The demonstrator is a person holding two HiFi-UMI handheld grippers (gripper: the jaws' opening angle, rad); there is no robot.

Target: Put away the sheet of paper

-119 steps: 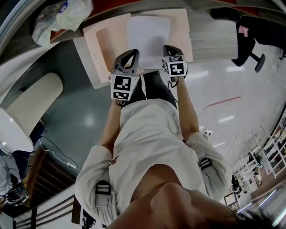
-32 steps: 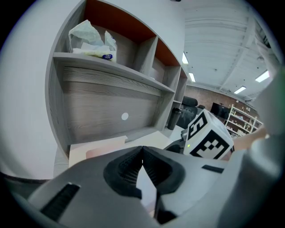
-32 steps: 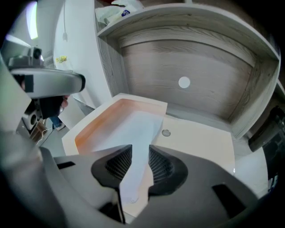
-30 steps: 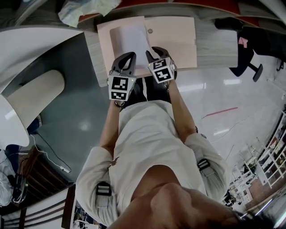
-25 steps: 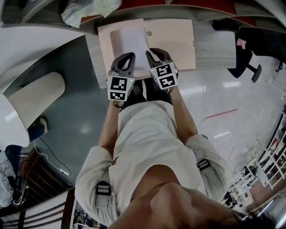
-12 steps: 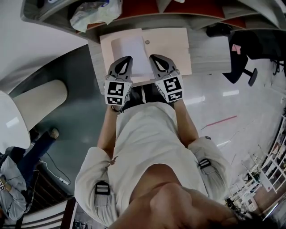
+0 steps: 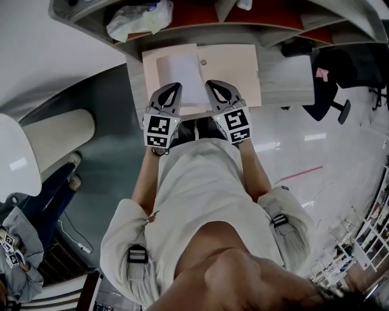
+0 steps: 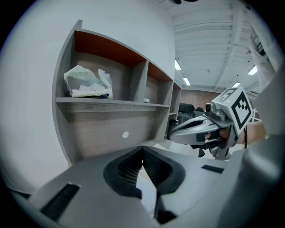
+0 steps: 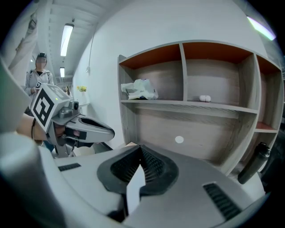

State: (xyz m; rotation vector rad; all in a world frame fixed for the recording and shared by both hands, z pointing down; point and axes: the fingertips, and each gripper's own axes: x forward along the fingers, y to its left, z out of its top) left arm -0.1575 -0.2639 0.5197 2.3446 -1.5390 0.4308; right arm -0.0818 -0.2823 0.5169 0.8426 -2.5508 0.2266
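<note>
A grey wooden shelf unit (image 9: 187, 107) with red-brown backs to its compartments stands straight ahead of both grippers, at the far edge of the pale desk (image 7: 285, 67) over which they are held. Well off to the right gripper's right, beyond the desk edge, a dark office chair (image 7: 331, 79) stands on the glossy floor. An open peach folder (image 7: 231, 67) lies flat on the desk beneath and ahead of the gripper tips, reaching nearly to the foot of the shelves. The sheet of paper (image 7: 179, 70) lies on the folder's left half, stretching away from the grippers toward the shelves, with its near edge at their tips. The left gripper (image 7: 172, 88) has its jaws closed together at the near left corner of the sheet, and its own view shows a white strip of the paper pinched between the ribbed pads. The right gripper (image 7: 213, 85), just beside it and angled slightly inward, is likewise fully closed on the near right corner, with the paper's edge running between its pads. A crumpled plastic bag (image 7: 137, 18) sits in the upper compartment ahead and to the left of the left gripper. A small white object (image 9: 204, 98), too small to identify, rests in the next compartment, ahead of the right gripper.
</note>
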